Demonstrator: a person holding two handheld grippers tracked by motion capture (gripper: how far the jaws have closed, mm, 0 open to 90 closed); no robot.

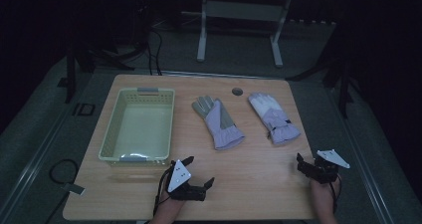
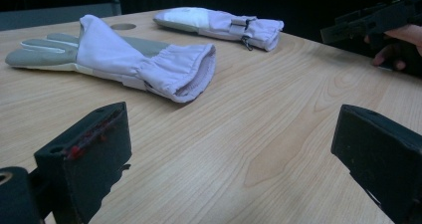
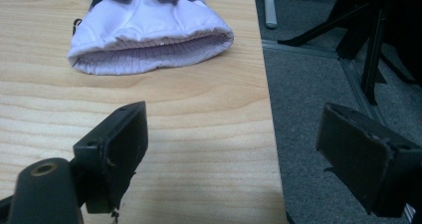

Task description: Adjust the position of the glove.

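Two pale lilac gloves lie flat on the wooden table (image 1: 149, 194). The left glove (image 1: 218, 122) shows a grey palm, and the right glove (image 1: 273, 117) has white fingers. My left gripper (image 1: 200, 170) rests near the front edge, open and holding nothing, with its jaws towards the left glove. In the left gripper view its jaws (image 2: 234, 149) stand wide apart, with the grey-palmed glove (image 2: 144, 59) lying beyond them. My right gripper (image 1: 308, 163) is open at the front right corner. In the right gripper view its jaws (image 3: 239, 144) straddle the table's right edge, facing the glove's cuff (image 3: 149, 40).
A pale yellow slotted basket (image 1: 110, 134) sits empty on the left of the table. A round cable hole (image 1: 237, 91) lies at the back between the gloves. Grey floor (image 3: 318, 84) drops off past the right edge. A white stand (image 1: 239, 15) is behind the table.
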